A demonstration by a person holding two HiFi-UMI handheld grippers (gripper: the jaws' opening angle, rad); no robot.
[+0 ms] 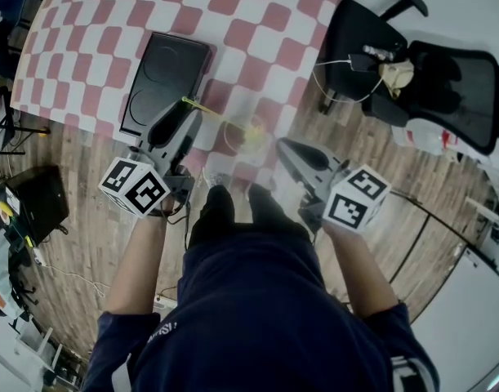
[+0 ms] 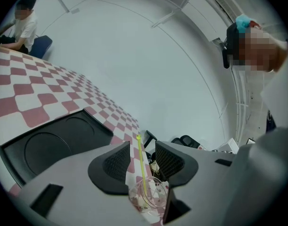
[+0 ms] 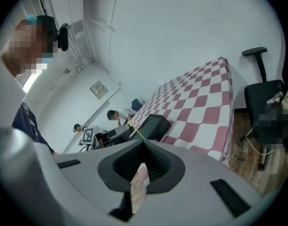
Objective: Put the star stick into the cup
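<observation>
On checkered desk (image 1: 257,23) near edge: star stick (image 1: 210,113) leaning inside cup (image 1: 246,135), left gripper (image 2: 143,155) fingers wide and off it, right gripper (image 3: 143,160) fingers pinching cup wall, judged done bar pulling away

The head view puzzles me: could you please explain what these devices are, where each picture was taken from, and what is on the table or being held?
There is no robot here. A person holds a two-jaw gripper in each hand, and the marker cubes are part of those grippers. The head view comes from a camera on the person's head, looking steeply down. Each gripper view looks along that gripper's own jaws. On the checkered table are a black tray and, near the edge, a clear cup with a yellow stick standing in it. The left gripper is open, with a jaw on either side of the stick and neither touching it. The right gripper is shut, apparently on the cup's wall.
</observation>
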